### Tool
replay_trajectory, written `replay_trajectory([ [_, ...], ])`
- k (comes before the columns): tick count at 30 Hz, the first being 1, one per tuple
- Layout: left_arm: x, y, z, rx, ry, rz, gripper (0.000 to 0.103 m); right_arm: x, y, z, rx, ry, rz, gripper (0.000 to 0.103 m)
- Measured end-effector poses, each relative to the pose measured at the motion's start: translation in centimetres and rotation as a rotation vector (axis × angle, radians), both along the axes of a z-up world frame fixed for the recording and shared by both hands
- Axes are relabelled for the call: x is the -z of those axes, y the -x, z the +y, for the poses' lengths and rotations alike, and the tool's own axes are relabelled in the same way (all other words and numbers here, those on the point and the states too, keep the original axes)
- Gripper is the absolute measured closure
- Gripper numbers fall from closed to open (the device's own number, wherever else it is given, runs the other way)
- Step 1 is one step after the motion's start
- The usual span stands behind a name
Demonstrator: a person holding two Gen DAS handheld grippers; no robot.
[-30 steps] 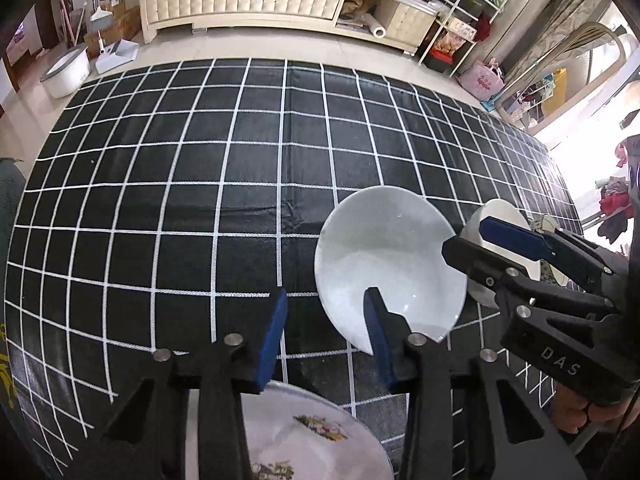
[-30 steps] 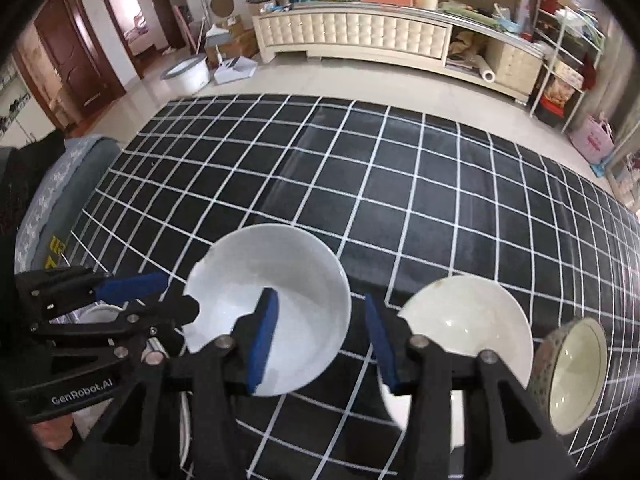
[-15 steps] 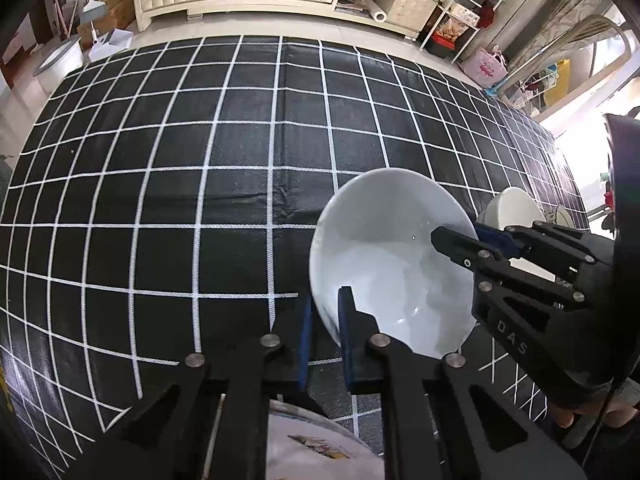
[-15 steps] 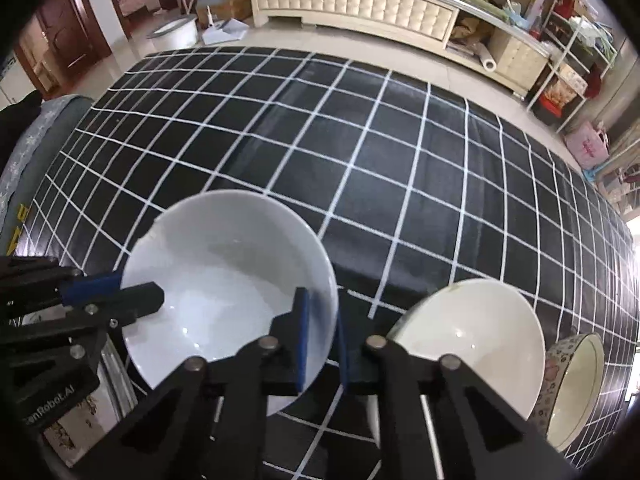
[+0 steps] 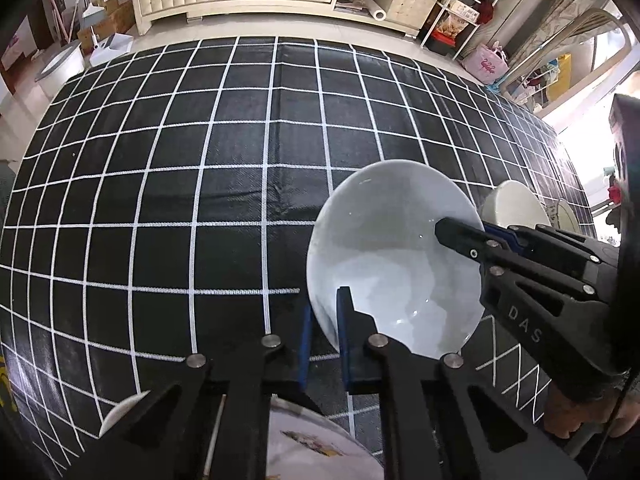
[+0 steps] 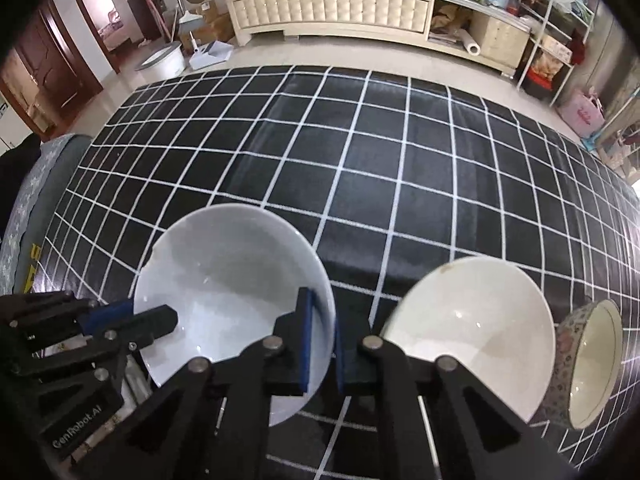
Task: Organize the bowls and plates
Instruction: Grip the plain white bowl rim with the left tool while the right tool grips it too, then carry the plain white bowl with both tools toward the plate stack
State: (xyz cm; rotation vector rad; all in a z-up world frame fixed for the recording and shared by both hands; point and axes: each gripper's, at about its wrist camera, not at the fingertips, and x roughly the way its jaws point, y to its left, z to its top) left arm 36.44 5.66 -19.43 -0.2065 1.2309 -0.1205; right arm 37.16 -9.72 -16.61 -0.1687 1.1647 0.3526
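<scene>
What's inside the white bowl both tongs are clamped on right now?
The white bowl looks empty: bare glazed inside, only reflections. One finger of the left tongs and one of the right tongs reach inside over the rim, covering small patches near it.

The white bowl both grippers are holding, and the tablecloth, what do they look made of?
White bowl: likely glazed ceramic or porcelain; smooth, glossy, with bright glints inside. Tablecloth: looks like woven fabric or coated cloth, matte black with white grid lines and creases.
</scene>
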Motion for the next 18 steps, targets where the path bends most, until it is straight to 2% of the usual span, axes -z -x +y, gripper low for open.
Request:
replay_trajectory([
  [13, -5.6, 4.2, -1.0, 0.015, 0.004, -0.076, 0.094, -5.0, 4.7, -1.9, 0.064, -0.038, -0.045, 0.091],
  [18, -6.7, 6.8, -2.4, 0.044, -0.003, -0.092, 0.095, -5.5, 7.3, -3.0, 0.088, -0.048, -0.034, 0.091],
])
